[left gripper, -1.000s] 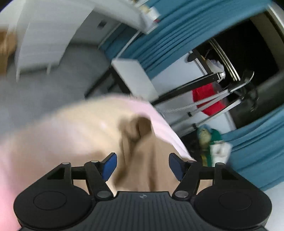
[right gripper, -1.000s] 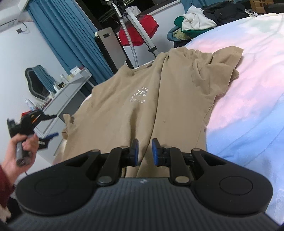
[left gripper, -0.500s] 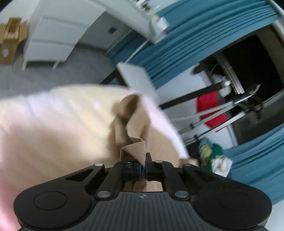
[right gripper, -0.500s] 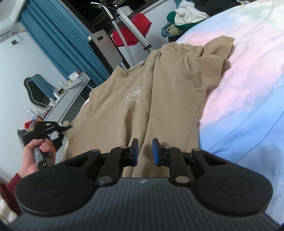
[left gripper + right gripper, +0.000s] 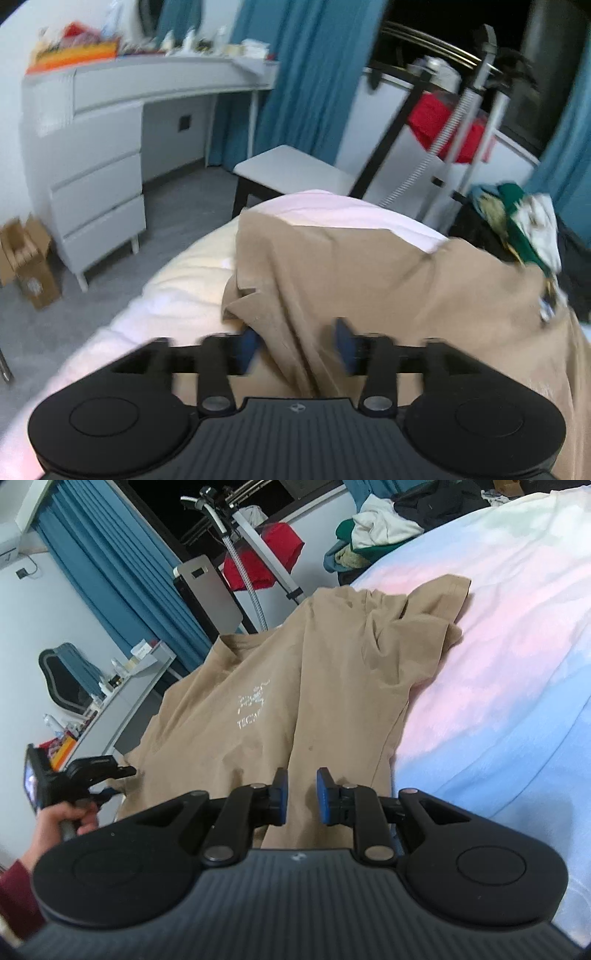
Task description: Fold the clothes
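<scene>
My left claw (image 5: 295,345) has its jaws well apart, straddling a raised ridge of the tan T-shirt (image 5: 295,686) near its left edge; the view is blurred, and I can't tell whether either pad touches cloth. My right claw (image 5: 300,795) sits at the near hem with its jaws a little apart and nothing pinched between them, the cloth lying just beneath. The shirt is spread face up on the bed (image 5: 498,657), collar at the far end, pale printed logo in the middle of the chest, its right sleeve rumpled at the far right and its left side reaching the bed's left edge.

I judge the step in hand to be smoothing the shirt flat before the first fold. To do it well I'd take the left edge and the near hem each at a single layer, low on the cloth, and draw them gently apart so the long crease down the middle relaxes. The bunched right sleeve wants flattening too, or it will fold in lumpy.

The bedspread is soft, pink fading to blue, so fabric will drag rather than slide. Around it: a grey dresser (image 5: 96,173) to the left, blue curtains (image 5: 295,74), a garment steamer stand (image 5: 243,546) with something red behind it, and a heap of clothes (image 5: 373,535) at the far side.
</scene>
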### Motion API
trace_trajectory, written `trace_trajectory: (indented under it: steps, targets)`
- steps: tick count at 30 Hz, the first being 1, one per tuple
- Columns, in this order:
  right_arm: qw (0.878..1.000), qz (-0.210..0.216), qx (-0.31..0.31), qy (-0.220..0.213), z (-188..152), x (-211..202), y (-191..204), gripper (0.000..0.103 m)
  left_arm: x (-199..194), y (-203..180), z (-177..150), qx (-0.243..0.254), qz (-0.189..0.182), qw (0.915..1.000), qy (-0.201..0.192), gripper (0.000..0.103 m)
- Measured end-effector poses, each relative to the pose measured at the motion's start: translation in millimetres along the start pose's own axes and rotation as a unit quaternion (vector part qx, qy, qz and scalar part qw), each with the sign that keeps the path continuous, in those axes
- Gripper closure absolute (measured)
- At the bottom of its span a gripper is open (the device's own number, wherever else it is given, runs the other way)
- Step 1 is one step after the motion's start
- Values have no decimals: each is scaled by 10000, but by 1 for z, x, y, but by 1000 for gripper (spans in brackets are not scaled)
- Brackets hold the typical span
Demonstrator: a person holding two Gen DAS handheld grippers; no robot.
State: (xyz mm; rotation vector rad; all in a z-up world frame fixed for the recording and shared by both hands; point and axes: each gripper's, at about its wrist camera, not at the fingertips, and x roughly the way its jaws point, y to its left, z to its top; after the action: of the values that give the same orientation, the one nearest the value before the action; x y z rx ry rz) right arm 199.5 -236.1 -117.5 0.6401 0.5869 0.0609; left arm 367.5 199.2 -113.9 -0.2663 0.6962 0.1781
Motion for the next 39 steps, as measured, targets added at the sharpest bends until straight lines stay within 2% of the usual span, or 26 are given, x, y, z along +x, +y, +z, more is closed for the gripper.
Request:
trace_trajectory:
  steps: [2,5,11,15,17,19,20,26,28,30,32,34,36,39]
  targets:
    - [10000,26,43,-65,3,-5,-2,83,-28,-11,-7,395,159,9991,-79,43]
    - [9997,40,90,-209,9,-14,-5,82,-79,-29,-26,646,15,9978,-132,34]
    - [9973,19,449,-580,25,-36,-29,80,-182,-83,-100,1122,-888,9897,-48,29]
    - [9920,16,984,-786,37,-47,-54,79,-218,-115,-153,1227,-1587,9796,-148,25]
    - [9863,65,1412,-845,42,-47,-70,73,-218,-127,-172,1447,-1790,9728,-248,24]
    - [9781,111,1894,-858,51,-37,-88,69,-208,-132,-185,1612,-2014,9660,-172,24]
    - [9741,116,2087,-860,56,-31,-96,68,-204,-132,-191,1607,-2040,9656,-140,24]
    - [9713,-107,2167,-974,100,30,-126,69,-161,-130,-196,1268,-2289,9651,30,24]
    - [9739,-377,1987,-1033,114,56,-133,69,-149,-127,-195,1121,-2424,9637,47,24]
    - [9770,-609,1792,-981,126,80,-137,74,-138,-127,-200,1003,-2599,9603,137,24]
    - [9847,-717,1376,-788,136,99,-129,95,-130,-128,-201,1001,-2656,9586,245,24]
    - [9907,-929,659,-742,144,106,-110,99,-127,-131,-203,1035,-2734,9559,289,24]
    - [9890,-1145,176,-915,155,100,-96,99,-128,-132,-205,1056,-2732,9558,269,24]
    - [9787,-1511,43,-1389,181,84,-93,99,-131,-130,-203,1008,-2722,9567,204,24]
